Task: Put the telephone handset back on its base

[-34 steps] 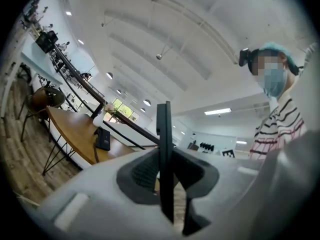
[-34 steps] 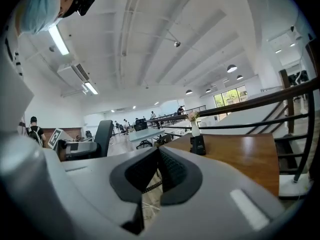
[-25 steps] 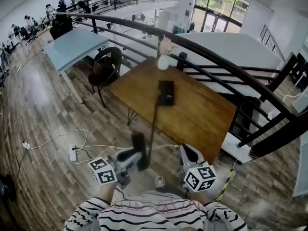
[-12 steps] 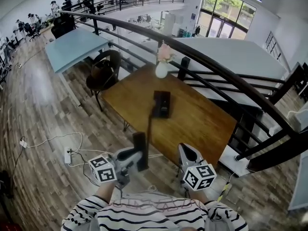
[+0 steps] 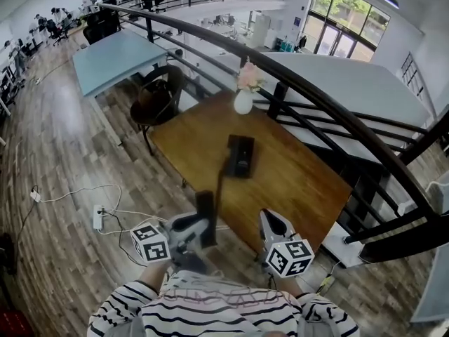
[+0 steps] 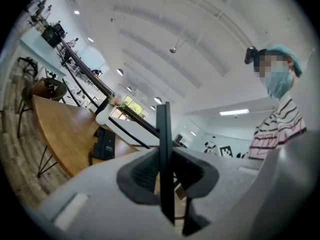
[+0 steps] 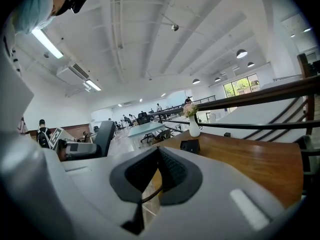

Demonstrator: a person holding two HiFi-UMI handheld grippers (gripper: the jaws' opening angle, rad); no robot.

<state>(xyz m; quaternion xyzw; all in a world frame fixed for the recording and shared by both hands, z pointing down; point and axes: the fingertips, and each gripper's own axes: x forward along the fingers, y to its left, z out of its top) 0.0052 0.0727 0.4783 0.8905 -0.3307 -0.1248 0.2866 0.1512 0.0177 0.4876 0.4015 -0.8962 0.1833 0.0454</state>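
Black handset (image 5: 205,215) still clamped in left gripper (image 5: 195,229), right gripper (image 5: 271,223) closed, base (image 5: 240,156) nearer

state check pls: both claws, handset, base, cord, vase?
left claw: shut on handset
right claw: shut, empty
handset: off its base, held upright
base: on the table, no handset on it
cord: stretched straight from base to handset
vase: upright, flowers in it
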